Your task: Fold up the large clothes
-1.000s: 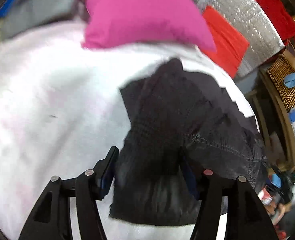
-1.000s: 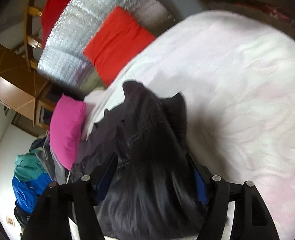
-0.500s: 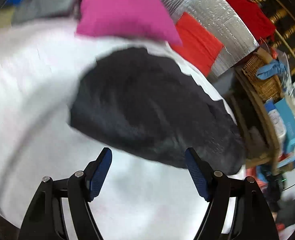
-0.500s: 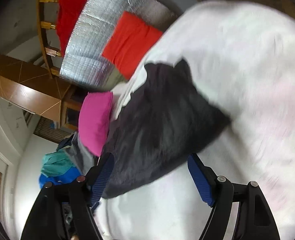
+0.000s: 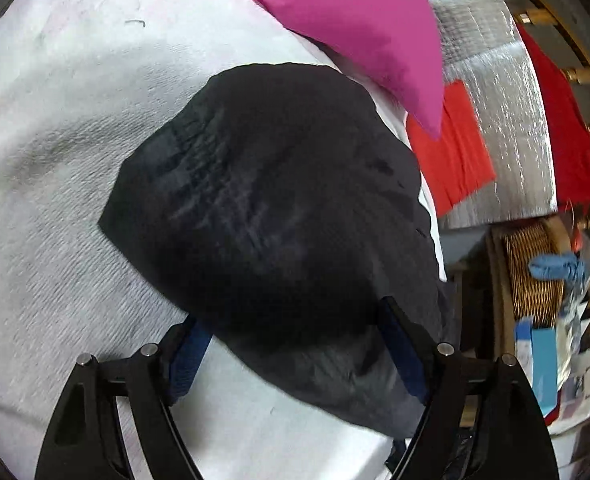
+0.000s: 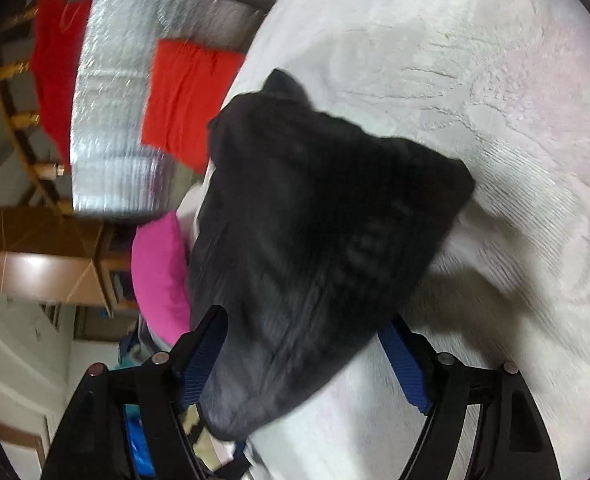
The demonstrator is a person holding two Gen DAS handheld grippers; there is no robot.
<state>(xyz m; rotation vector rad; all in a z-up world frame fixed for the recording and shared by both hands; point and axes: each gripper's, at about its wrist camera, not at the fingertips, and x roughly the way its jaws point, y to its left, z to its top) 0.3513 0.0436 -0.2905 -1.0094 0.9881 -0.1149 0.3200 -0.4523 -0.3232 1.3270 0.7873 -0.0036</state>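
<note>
Black garment point(image 5: 279, 208) lies bunched in a rough folded heap on the white bedspread point(image 5: 55, 200), close to the bed's edge. Right wrist view shows the same heap point(image 6: 315, 248) on the same spread point(image 6: 495, 80).

Left gripper point(image 5: 291, 344): jaws spread wide, blue pads on both sides. The near end of the garment sits between the fingers point(image 5: 187, 356) and laps over the pad tips, but nothing is pinched.

Right gripper point(image 6: 307, 356): jaws also wide. The garment's near end drapes between the fingers point(image 6: 403, 364). The left pad is beside the cloth and the right one is partly behind its edge; no clamp visible. Can't tell whether the cloth rests on the fingers or just passes in front.

Both frames have motion blur, so fabric detail is soft. Faint stitch lines show across the top layer in the left view.

Surroundings: pink pillow point(image 5: 359, 24) touches the far edge of the garment. Red cloth point(image 5: 451, 152) hangs against a silver foil panel point(image 5: 495, 92) beyond the bed. Wicker basket point(image 5: 535, 276) off the bed at right, with a blue rag point(image 5: 555, 268) on it.
</note>
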